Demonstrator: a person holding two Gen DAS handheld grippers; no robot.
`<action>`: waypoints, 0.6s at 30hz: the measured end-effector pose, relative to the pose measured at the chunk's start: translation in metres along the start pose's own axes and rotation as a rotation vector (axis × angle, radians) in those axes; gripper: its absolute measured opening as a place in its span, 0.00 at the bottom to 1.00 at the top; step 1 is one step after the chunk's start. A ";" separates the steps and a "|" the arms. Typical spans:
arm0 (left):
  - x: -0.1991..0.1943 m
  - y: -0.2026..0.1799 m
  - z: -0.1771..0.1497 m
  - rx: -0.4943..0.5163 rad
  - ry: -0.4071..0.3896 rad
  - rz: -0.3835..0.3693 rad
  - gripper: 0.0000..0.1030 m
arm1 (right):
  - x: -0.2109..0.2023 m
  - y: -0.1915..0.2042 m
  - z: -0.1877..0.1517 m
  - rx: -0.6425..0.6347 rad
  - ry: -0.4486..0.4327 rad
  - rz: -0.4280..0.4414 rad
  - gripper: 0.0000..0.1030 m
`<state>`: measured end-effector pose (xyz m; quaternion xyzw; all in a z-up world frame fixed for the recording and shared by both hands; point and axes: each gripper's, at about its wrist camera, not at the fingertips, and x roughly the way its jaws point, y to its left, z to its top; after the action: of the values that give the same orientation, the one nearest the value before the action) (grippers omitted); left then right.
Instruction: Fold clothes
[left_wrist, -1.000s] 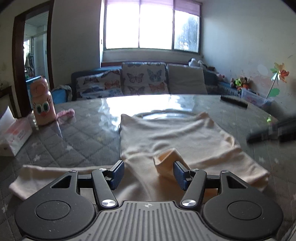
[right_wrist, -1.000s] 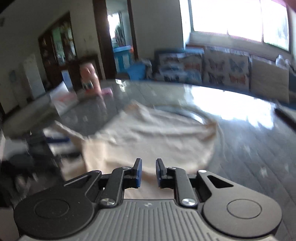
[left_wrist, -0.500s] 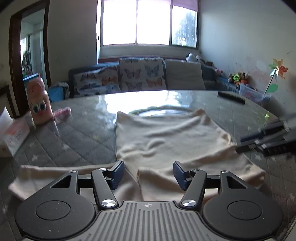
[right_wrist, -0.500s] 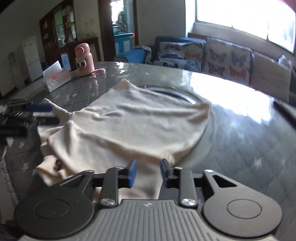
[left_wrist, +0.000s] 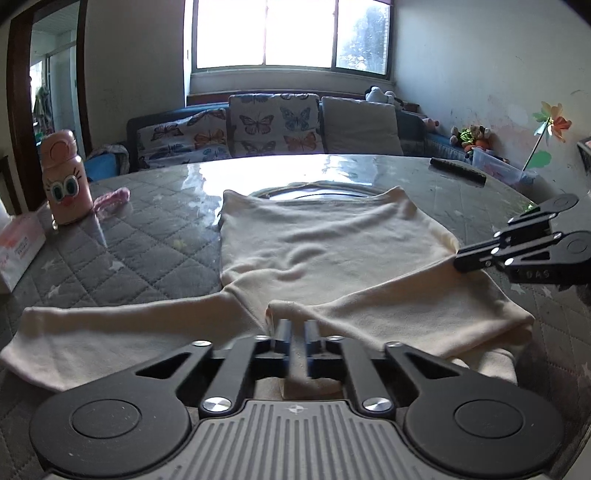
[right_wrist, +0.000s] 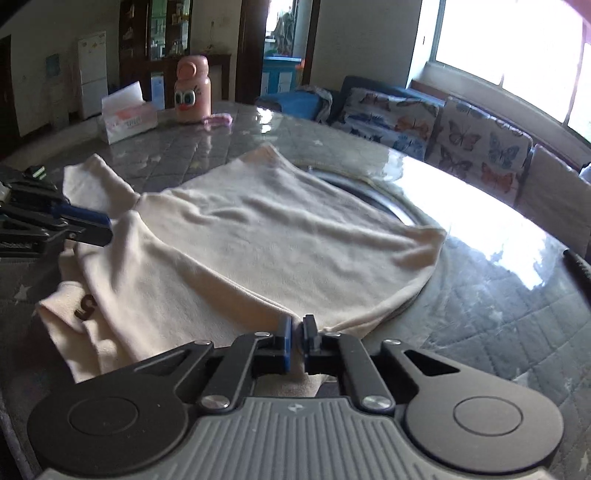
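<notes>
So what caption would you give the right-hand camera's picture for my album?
Right gripper pinches the near edge of a cream top spread on a quilted table.

Both grippers newly closed on the cream garment

Left gripper: jaws, wide apart half a second ago, have just closed to a narrow slit over the folded sleeve end of the cream garment. Right gripper: jaws have just been closing, now pinching the garment's near edge; it has dropped lower, and its view is no longer blurred.
</notes>
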<state>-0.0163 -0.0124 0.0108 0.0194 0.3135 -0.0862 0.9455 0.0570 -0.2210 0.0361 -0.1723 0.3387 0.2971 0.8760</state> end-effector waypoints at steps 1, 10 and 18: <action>-0.001 -0.001 0.001 0.008 -0.010 0.001 0.01 | -0.003 0.000 0.000 0.001 -0.010 -0.008 0.05; 0.007 -0.001 0.003 0.012 -0.007 0.013 0.03 | -0.001 -0.011 -0.009 0.073 -0.006 -0.021 0.07; 0.028 -0.002 0.006 0.017 0.017 0.011 0.31 | -0.012 -0.014 -0.006 0.098 -0.037 -0.008 0.14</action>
<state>0.0089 -0.0194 -0.0007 0.0299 0.3208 -0.0833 0.9430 0.0557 -0.2391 0.0413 -0.1252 0.3358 0.2800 0.8906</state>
